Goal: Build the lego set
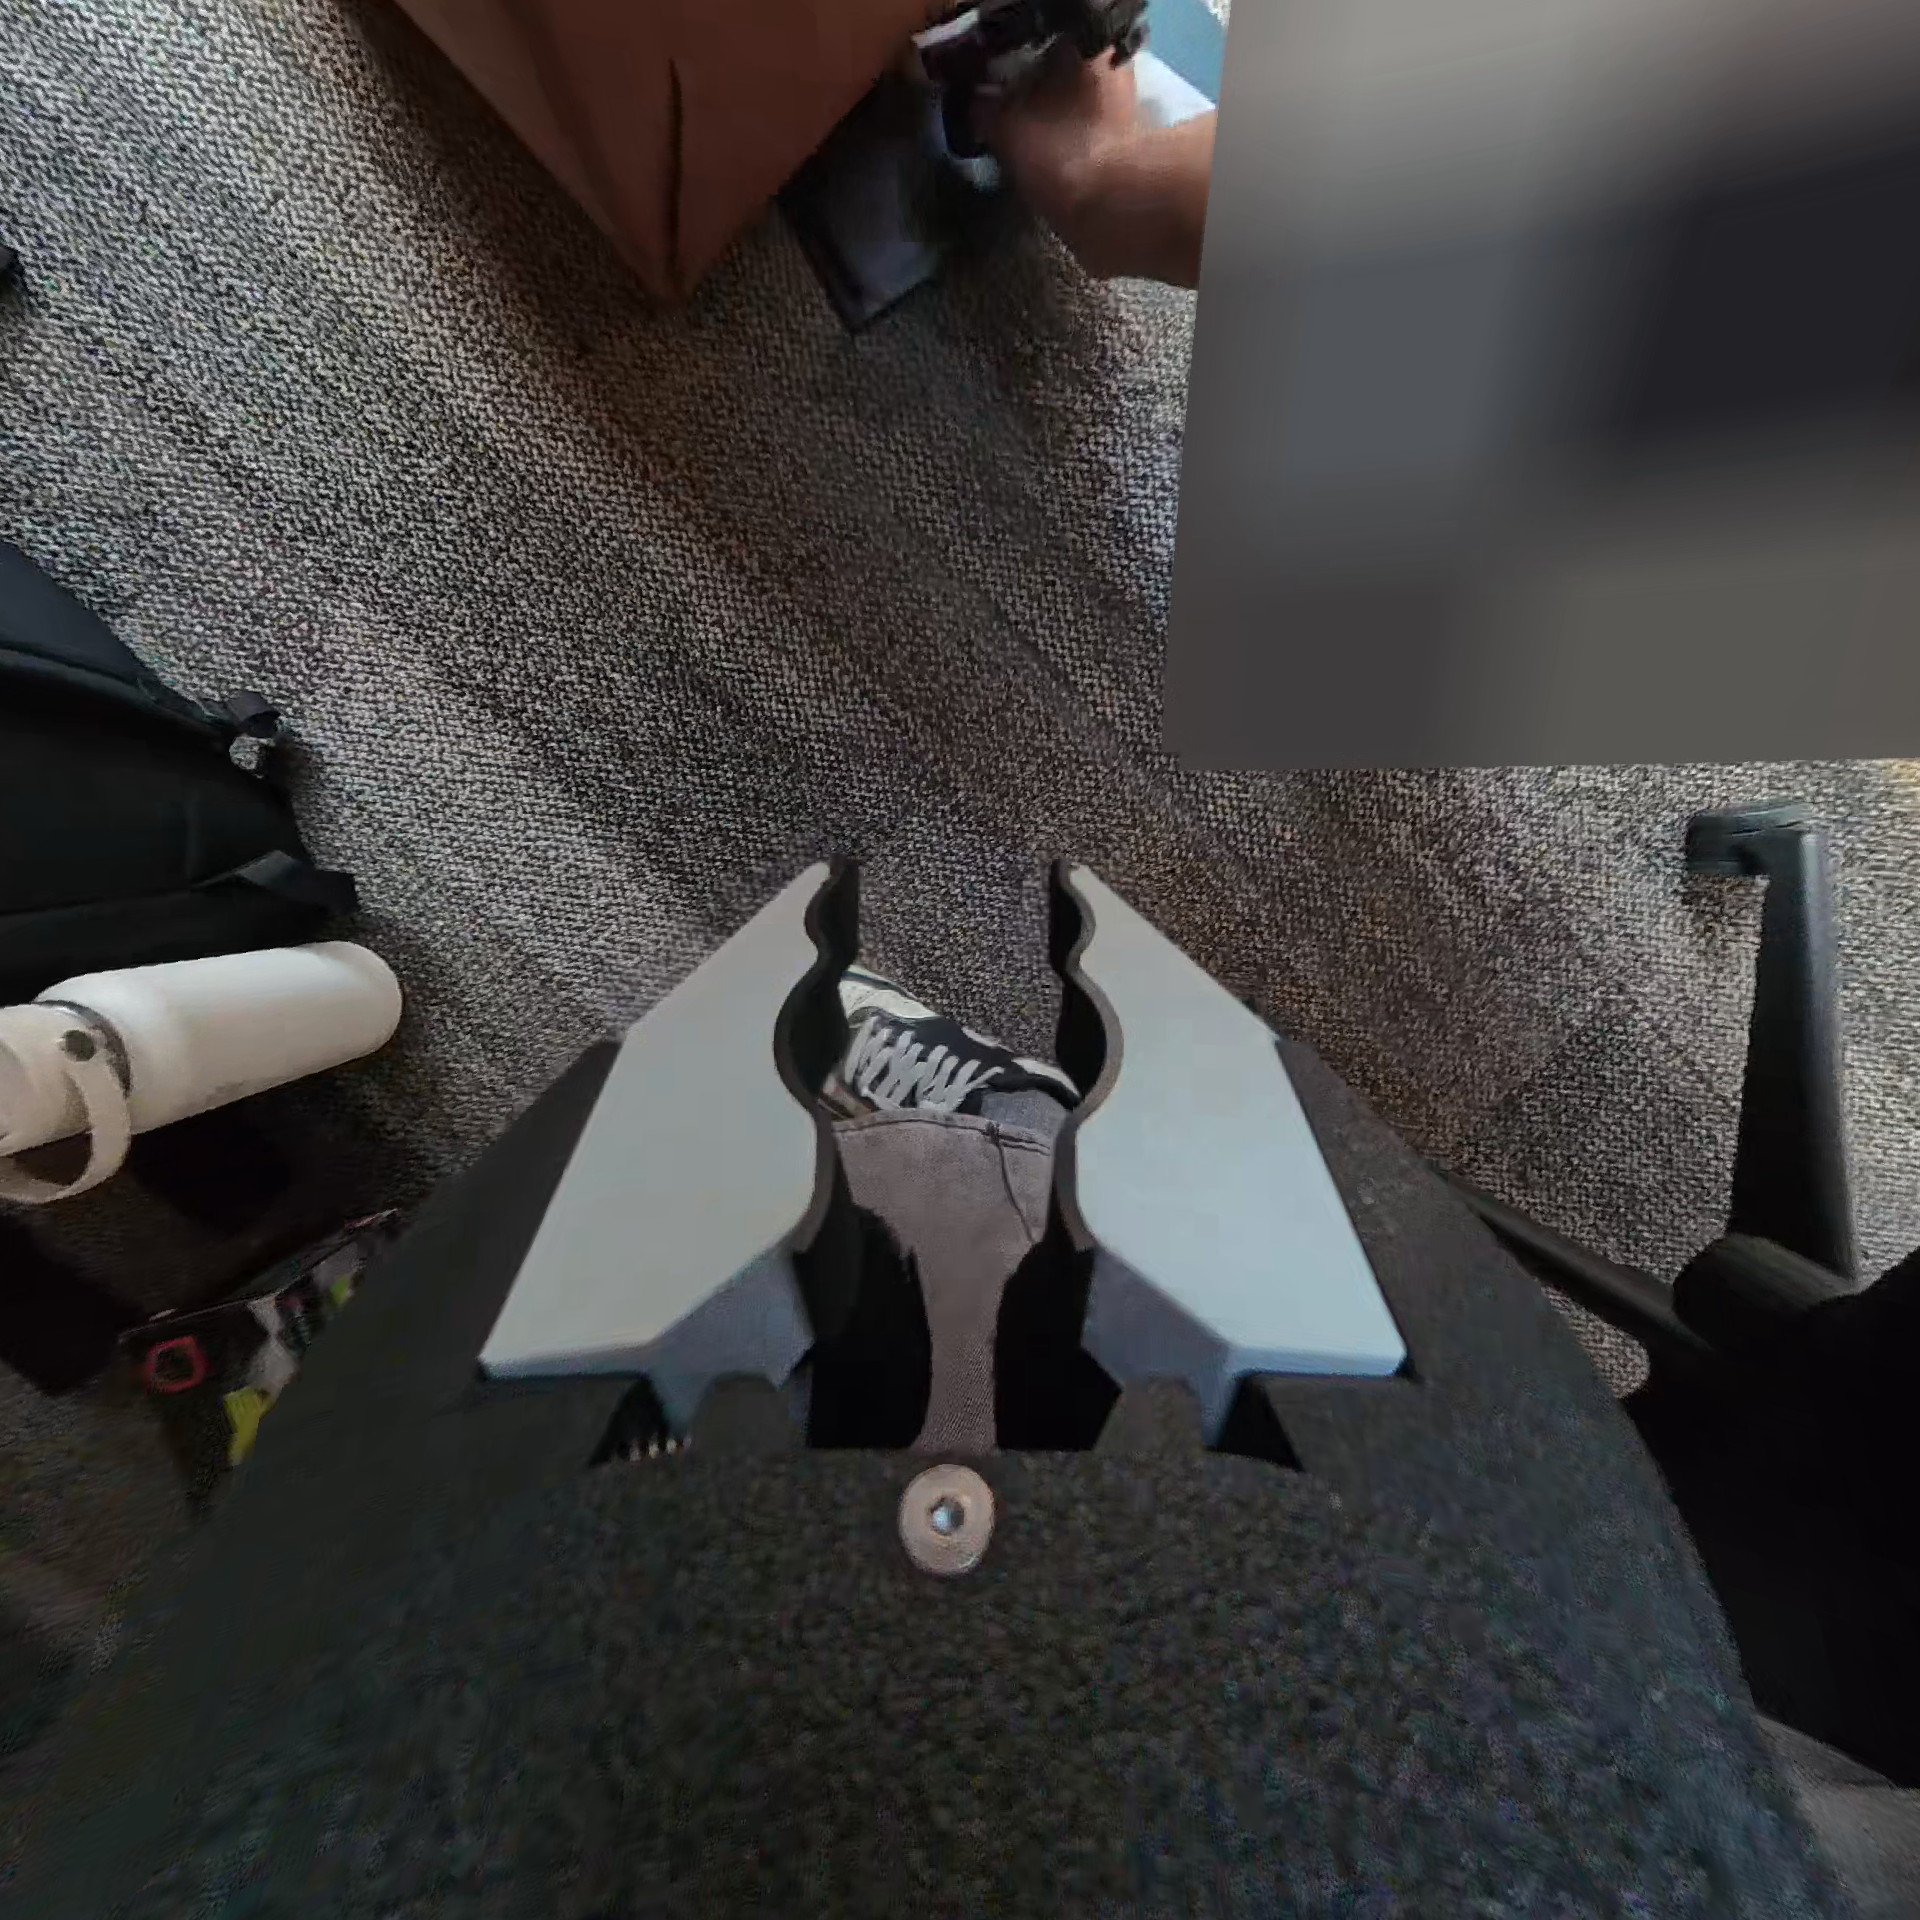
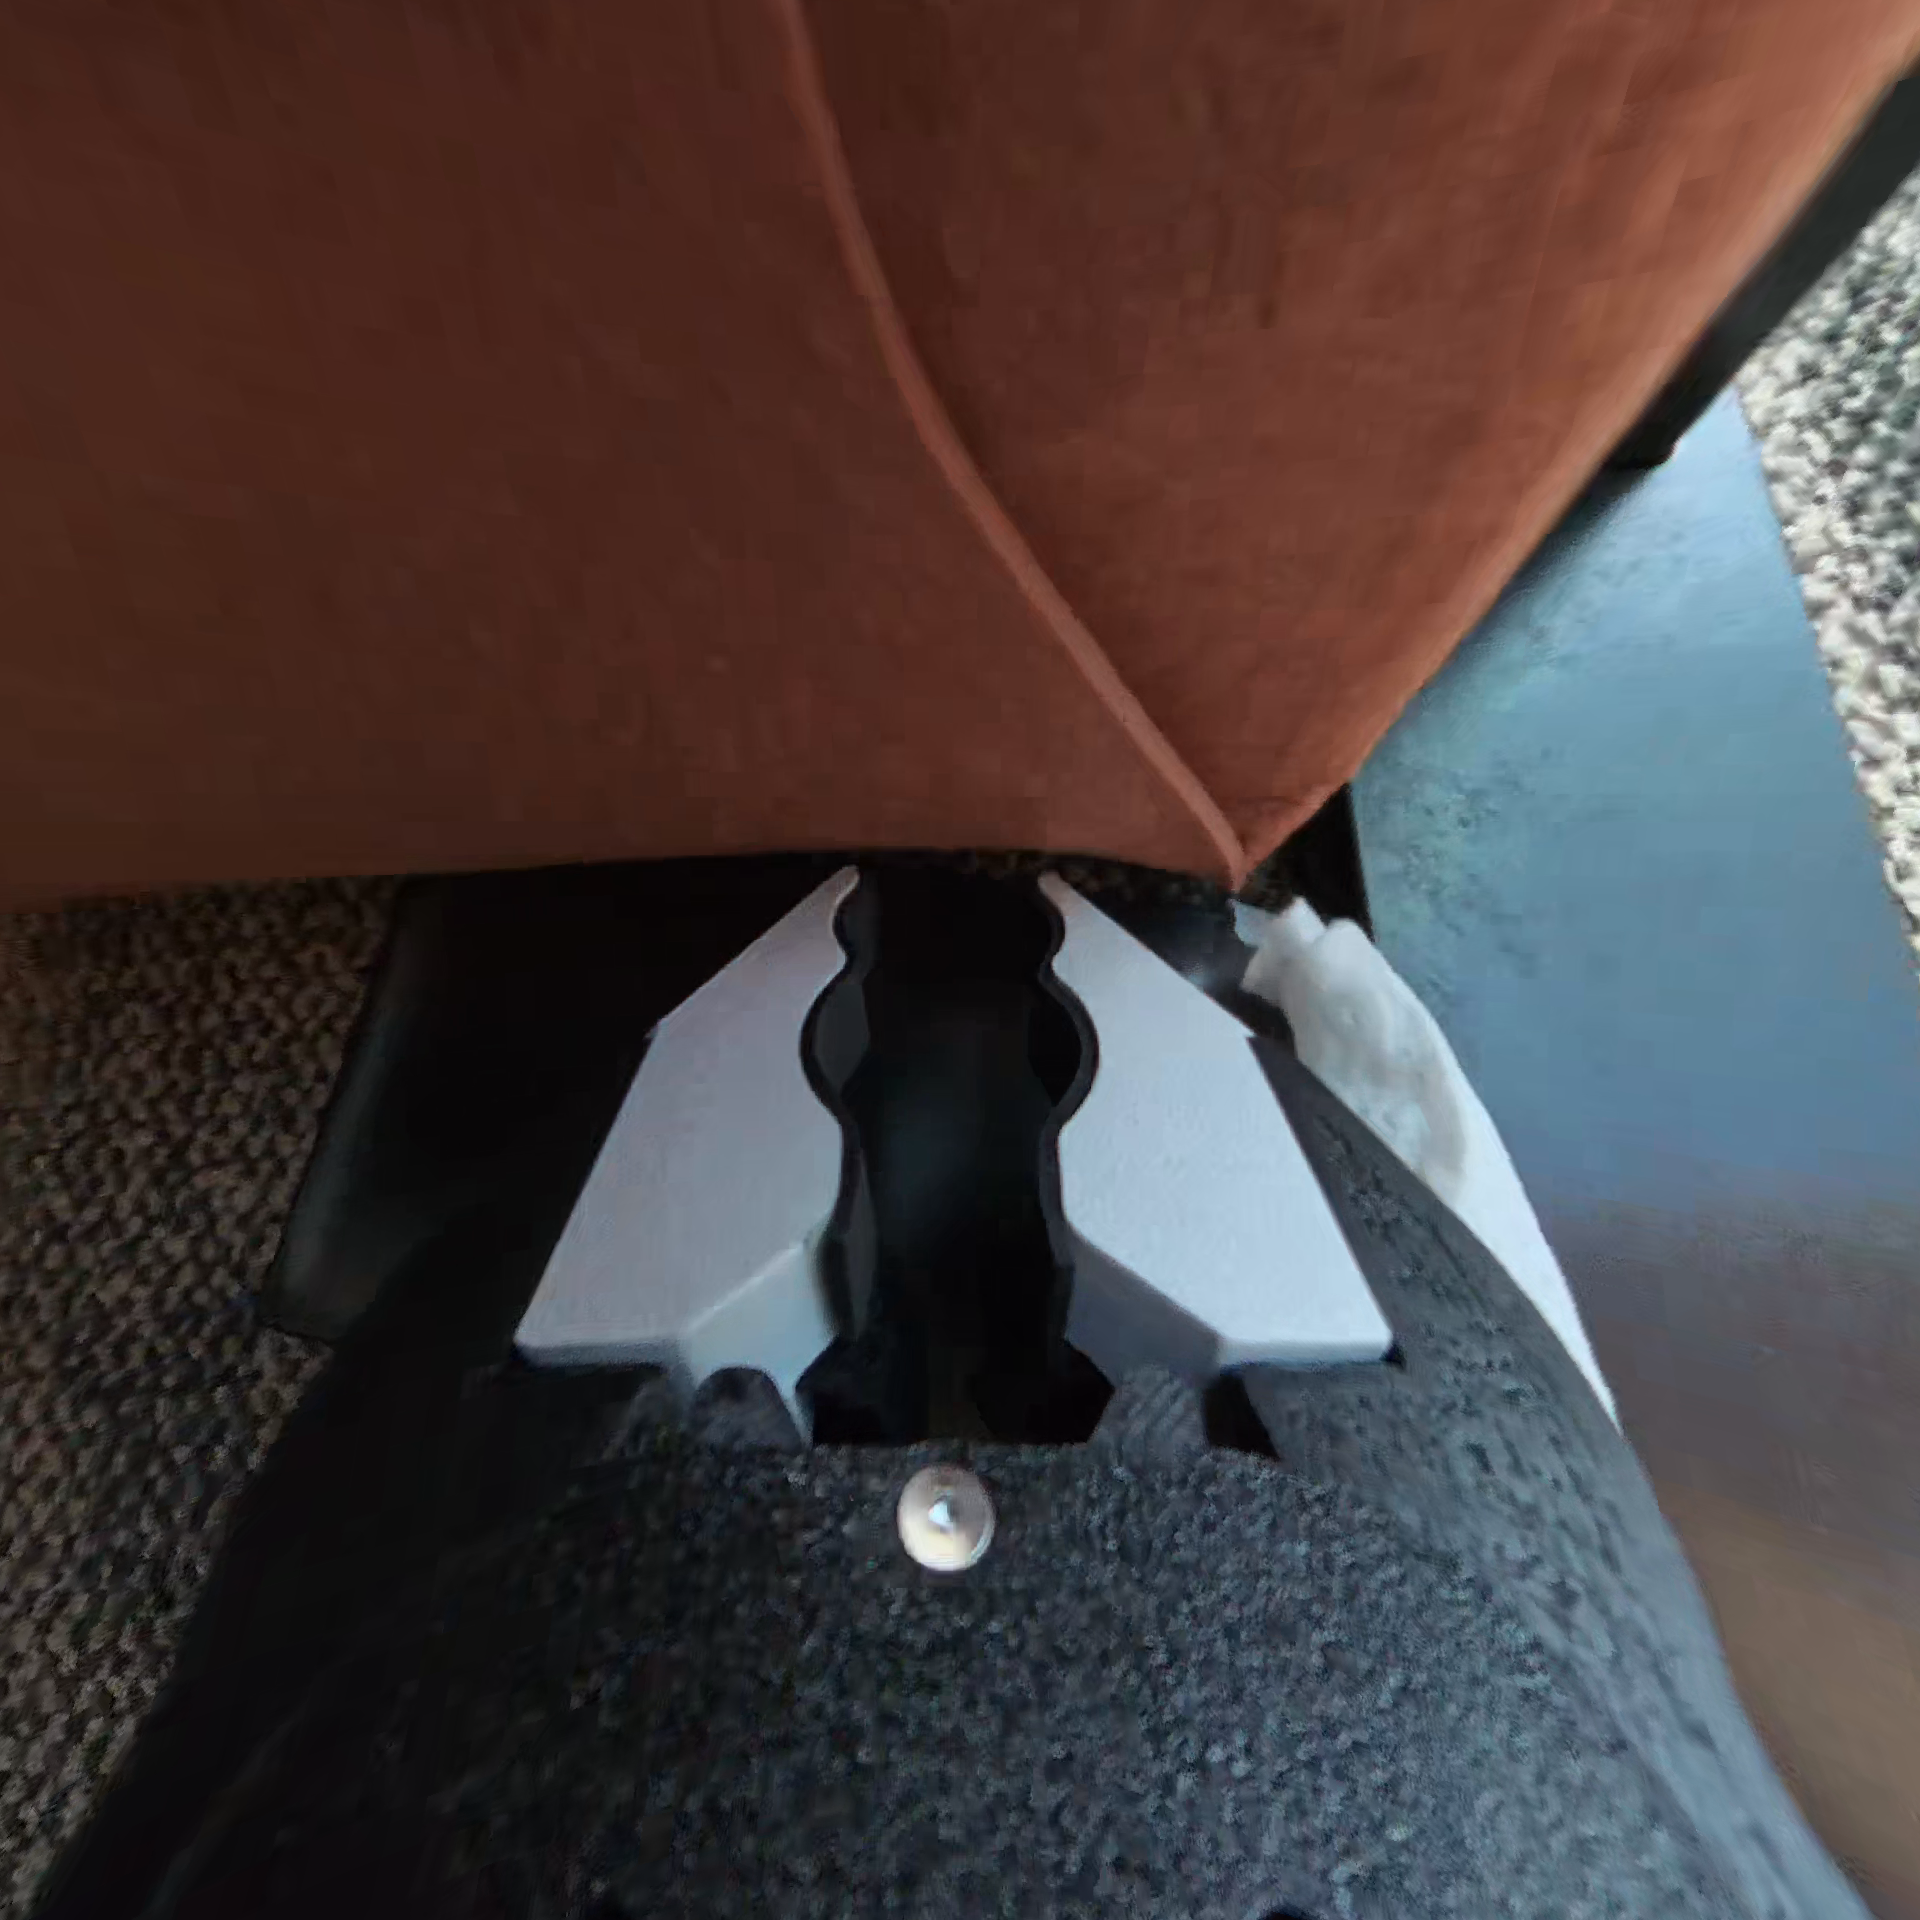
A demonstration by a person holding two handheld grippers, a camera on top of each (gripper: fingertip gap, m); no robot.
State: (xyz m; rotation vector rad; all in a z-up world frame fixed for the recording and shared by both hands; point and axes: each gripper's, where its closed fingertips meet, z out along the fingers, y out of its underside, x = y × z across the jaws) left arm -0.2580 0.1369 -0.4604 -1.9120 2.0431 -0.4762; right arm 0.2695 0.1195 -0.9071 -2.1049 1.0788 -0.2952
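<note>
Speckled grey carpet (image 1: 623,520) covers the floor beneath a rust-orange upholstered seat (image 2: 520,416). Well above the carpet, the left gripper (image 1: 951,883) has its fingers (image 1: 727,1039) apart with nothing between them; a shoe (image 1: 925,1049) shows far below. Close under the seat's lower edge, the right gripper (image 2: 948,894) also has its fingers (image 2: 1143,1091) apart, gripping nothing, near white cloth (image 2: 1351,1018).
</note>
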